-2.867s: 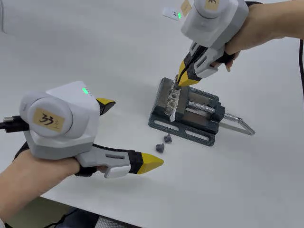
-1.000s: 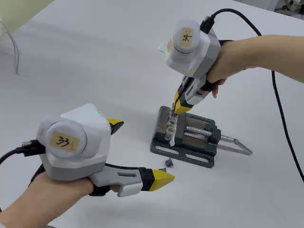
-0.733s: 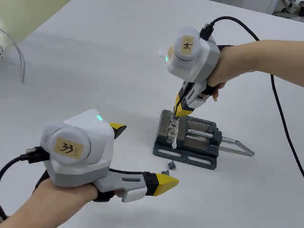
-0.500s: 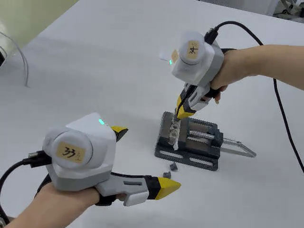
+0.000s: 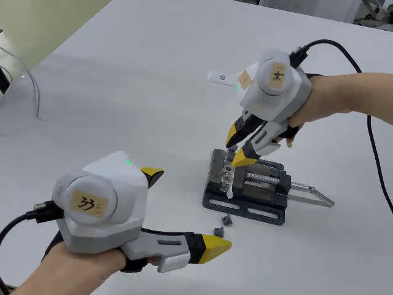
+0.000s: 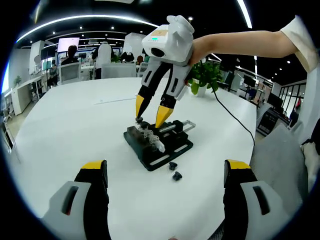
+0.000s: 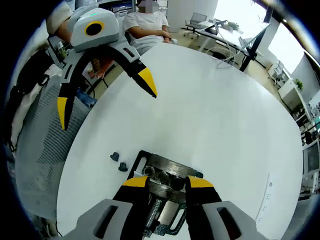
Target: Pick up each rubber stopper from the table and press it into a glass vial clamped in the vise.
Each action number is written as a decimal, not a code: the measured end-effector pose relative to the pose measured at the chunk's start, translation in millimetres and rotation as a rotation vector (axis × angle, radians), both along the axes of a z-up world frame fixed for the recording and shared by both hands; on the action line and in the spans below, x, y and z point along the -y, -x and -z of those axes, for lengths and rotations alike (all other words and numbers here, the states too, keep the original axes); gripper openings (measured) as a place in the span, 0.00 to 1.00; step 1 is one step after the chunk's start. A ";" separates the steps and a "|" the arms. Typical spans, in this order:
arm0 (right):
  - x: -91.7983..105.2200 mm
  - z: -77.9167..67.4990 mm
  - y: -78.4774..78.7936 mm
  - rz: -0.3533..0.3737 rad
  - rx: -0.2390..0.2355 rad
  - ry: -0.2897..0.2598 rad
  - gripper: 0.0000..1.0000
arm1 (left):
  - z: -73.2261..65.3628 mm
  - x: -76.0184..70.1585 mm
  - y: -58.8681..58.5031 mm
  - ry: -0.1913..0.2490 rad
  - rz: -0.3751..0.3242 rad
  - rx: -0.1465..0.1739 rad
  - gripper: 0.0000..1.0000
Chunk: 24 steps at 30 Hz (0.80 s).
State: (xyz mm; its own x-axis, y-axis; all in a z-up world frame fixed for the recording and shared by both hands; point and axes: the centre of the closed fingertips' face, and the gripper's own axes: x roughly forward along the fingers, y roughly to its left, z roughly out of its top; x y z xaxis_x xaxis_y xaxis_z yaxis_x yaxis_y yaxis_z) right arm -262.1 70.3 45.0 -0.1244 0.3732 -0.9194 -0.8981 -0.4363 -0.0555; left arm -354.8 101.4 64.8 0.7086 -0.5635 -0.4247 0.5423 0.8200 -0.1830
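Right gripper (image 5: 236,149), jaws partly open and empty, above glass vials (image 5: 227,179) in the vise (image 5: 271,192). Two rubber stoppers (image 5: 226,219) lie beside the vise, toward the counter's (image 5: 123,92) near edge. Left gripper (image 5: 187,211): jaws wide, empty.

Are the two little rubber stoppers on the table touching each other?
Apart. In the left gripper view, bare white table shows between the nearer stopper and the farther stopper.

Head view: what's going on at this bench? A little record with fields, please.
Vise: on white table, clamping glass vials
Loose stoppers: two, on the table beside the vise
Right gripper: open, just above the vials
Left gripper: open wide, holding nothing, near the loose stoppers
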 end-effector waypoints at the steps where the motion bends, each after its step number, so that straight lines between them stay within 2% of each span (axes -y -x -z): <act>1: 1.7 -0.7 2.8 0.002 0.000 -0.004 0.29 | -0.3 0.0 -0.1 -0.003 0.002 0.001 0.96; 3: 4.8 -1.2 6.1 -0.002 0.010 -0.019 0.33 | -1.3 -0.3 -0.7 -0.007 0.004 0.002 0.96; 8: 13.8 -1.3 18.3 0.016 -0.003 -0.053 0.43 | -3.2 -2.0 -1.7 -0.011 0.007 0.010 0.96; 12: 17.6 -2.0 32.2 0.037 -0.025 -0.101 0.49 | -4.0 -1.9 0.0 -0.018 0.014 0.011 0.96; 18: 27.1 1.9 49.8 0.049 -0.039 -0.135 0.58 | -4.8 0.4 2.1 -0.025 0.030 0.014 0.96; 24: 33.1 6.7 60.5 0.071 -0.047 -0.166 0.66 | -2.9 -1.6 4.0 -0.033 0.038 0.013 0.97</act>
State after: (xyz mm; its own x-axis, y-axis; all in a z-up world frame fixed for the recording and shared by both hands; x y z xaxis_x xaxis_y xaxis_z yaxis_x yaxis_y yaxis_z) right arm -322.6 37.3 38.3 -0.1339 0.5289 -0.8380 -0.9296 -0.3602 -0.0788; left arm -358.8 103.0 67.7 0.6924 -0.5760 -0.4345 0.5755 0.8042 -0.1489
